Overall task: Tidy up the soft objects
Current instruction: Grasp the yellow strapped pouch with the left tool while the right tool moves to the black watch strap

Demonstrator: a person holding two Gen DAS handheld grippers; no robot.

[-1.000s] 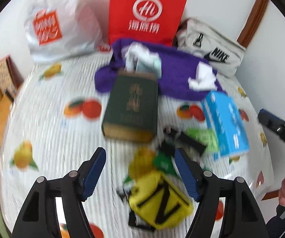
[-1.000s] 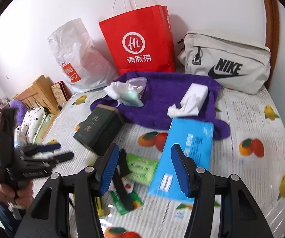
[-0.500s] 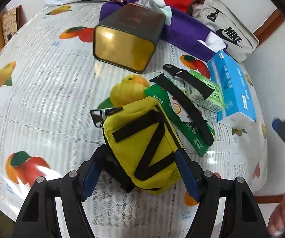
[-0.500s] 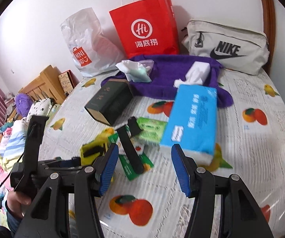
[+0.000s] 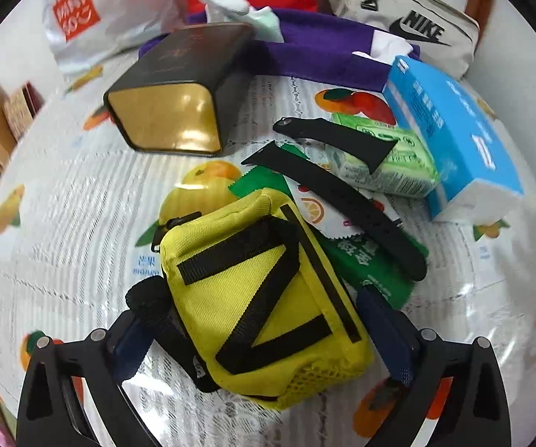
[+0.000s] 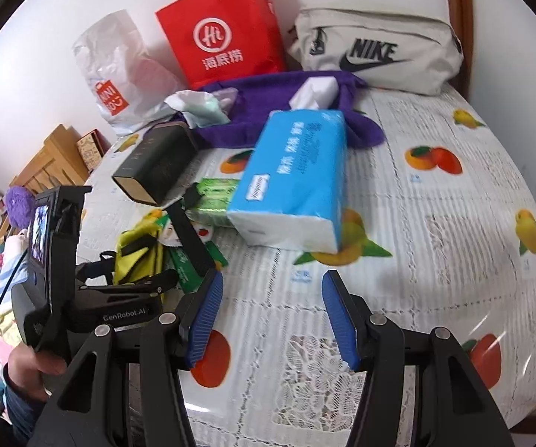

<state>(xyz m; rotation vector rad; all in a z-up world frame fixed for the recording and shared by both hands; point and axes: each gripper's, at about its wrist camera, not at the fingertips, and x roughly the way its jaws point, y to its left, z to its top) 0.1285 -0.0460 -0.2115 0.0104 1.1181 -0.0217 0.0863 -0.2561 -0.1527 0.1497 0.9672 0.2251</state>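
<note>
A yellow pouch (image 5: 260, 298) with black straps lies on the fruit-print tablecloth (image 5: 63, 223). My left gripper (image 5: 256, 316) straddles it, one blue pad on each side. The jaws are opening and the pads do not press on the pouch. In the right wrist view the same pouch (image 6: 137, 253) shows at the left with the left gripper (image 6: 130, 273) over it. My right gripper (image 6: 272, 277) hangs open over bare cloth, just in front of a blue tissue pack (image 6: 294, 178), with nothing between its pads. A purple towel (image 6: 268, 111) lies behind, with crumpled tissues on it.
A dark tin (image 5: 171, 104), a green tissue packet (image 5: 387, 160), a black strap (image 5: 342, 193) and a green wrapper crowd the pouch. At the back wall stand a red paper bag (image 6: 223, 29), a white plastic bag (image 6: 119, 74) and a grey Nike pouch (image 6: 376, 52).
The left gripper came down over the yellow pouch and its jaws spread wider around it. The right gripper sank toward the cloth and closed in on the blue tissue pack.
</note>
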